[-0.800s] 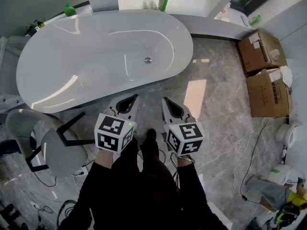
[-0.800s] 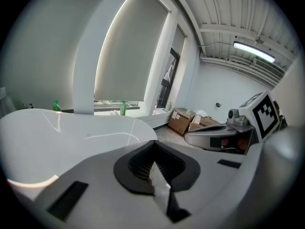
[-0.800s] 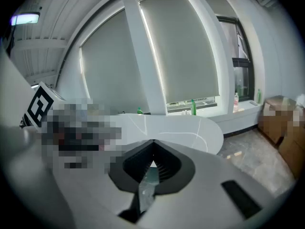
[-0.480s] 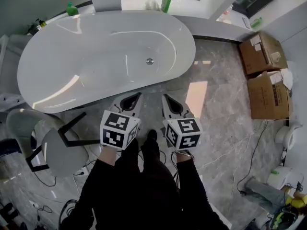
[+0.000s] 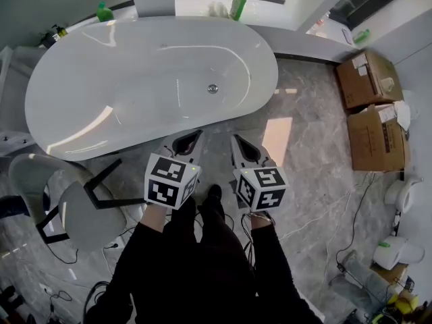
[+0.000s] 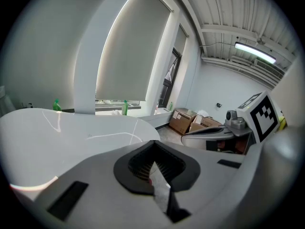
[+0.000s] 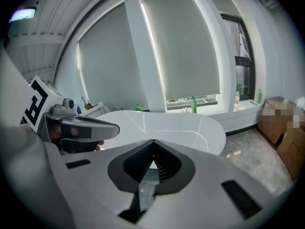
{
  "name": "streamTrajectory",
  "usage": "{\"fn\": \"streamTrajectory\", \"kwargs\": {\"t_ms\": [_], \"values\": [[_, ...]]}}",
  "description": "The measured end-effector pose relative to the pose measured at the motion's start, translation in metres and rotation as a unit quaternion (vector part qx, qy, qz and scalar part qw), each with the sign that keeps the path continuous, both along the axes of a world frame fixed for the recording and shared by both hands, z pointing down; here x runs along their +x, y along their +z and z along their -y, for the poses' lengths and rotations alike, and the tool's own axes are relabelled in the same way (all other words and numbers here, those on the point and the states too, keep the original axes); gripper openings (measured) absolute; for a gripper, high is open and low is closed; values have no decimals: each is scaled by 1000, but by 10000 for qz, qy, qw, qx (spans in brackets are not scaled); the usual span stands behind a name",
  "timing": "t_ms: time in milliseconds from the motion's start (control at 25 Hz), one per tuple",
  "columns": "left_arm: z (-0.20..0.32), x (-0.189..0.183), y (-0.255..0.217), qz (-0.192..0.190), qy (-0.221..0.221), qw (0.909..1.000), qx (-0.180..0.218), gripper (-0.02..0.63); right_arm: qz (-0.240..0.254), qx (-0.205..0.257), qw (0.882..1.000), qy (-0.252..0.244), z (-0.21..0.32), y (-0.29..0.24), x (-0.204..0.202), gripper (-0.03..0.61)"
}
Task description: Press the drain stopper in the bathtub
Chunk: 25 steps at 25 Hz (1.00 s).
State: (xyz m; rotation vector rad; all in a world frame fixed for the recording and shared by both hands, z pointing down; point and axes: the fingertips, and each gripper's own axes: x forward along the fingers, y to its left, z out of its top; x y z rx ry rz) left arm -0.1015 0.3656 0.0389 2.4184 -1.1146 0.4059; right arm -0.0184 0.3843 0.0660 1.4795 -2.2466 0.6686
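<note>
on the grey stone floor (image 5: 304, 147) beside the white bathtub (image 5: 81, 93), a person stands with a claw in each hand, both held low in front of the body and pointing toward the tub's near rim. the left claw (image 5: 194, 135) has its jaws closed together with nothing between them, and the right claw (image 5: 235, 139) is the same, jaws meeting at the tip and empty. the two sit side by side, close but not touching, and both are short of the tub. the drain stopper (image 5: 212, 88) is a small round metal disc on the tub's bottom, toward the right end of the basin and well apart from both claws. two green bottles (image 5: 104, 11) stand on the ledge behind the tub, one at the left and one near the middle. a grey chair (image 5: 74, 211) with black legs is at the person's left, and two cardboard boxes (image 5: 368, 79) rest on the floor at the far right.
</note>
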Motion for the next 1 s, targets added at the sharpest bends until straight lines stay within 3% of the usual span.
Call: {"fn": "streamTrajectory", "kwargs": {"t_ms": [480,1000], "values": [[17,-21,13,4,38,9999,-162,8,-120,-76,9999,97,12,5,-5,2],[68,4,16,95,-130,9996,-213,8,-85,-141,9999,-35,67,16,26,1]]}}
